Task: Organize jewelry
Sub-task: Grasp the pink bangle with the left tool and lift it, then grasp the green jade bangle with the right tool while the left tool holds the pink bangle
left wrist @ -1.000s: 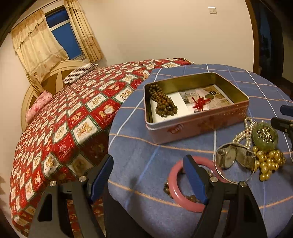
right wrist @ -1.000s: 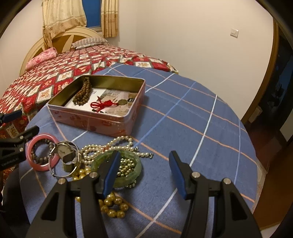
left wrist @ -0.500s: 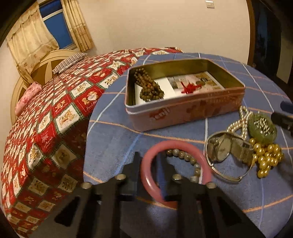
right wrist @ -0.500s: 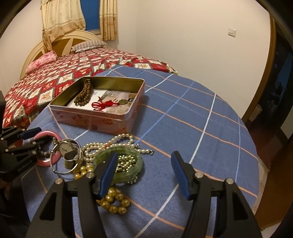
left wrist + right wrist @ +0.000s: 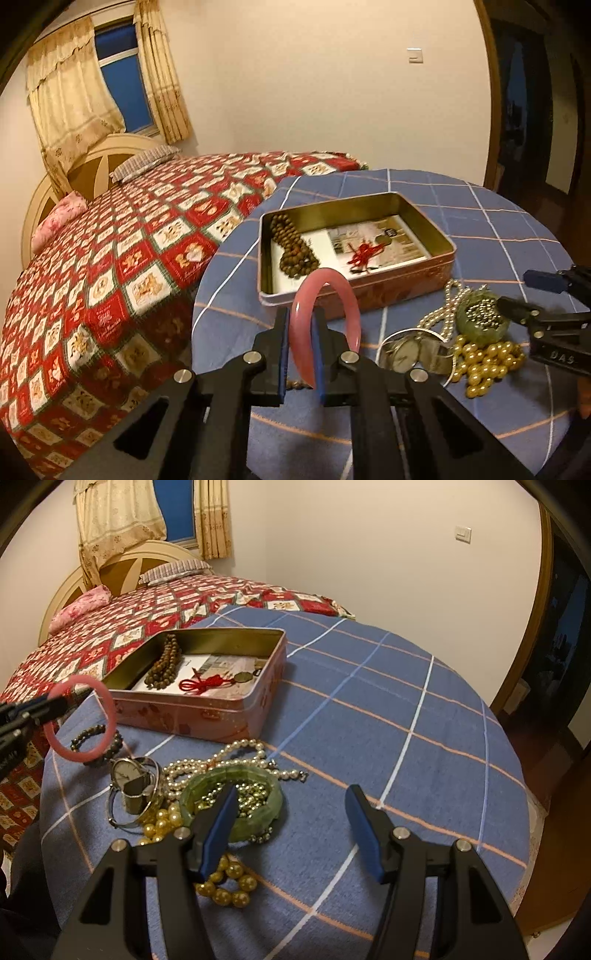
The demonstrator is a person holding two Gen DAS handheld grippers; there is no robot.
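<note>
Left gripper [image 5: 300,345] jaws had just closed on pink bangle [image 5: 325,314], rim pinched between pads; right gripper [image 5: 291,827] gaped, empty.

The bed [image 5: 122,266] stands against the cream wall [image 5: 314,81], covered with a red patchwork quilt [image 5: 147,627]. At the head of the bed is a rounded cream headboard [image 5: 92,166], with a striped pillow [image 5: 146,166] and a pink pillow [image 5: 59,221] before it. Above the headboard is a dark window [image 5: 122,85] with yellow curtains [image 5: 70,107]. Right of the bed, a light switch [image 5: 414,55] and a wooden door frame [image 5: 489,110].
</note>
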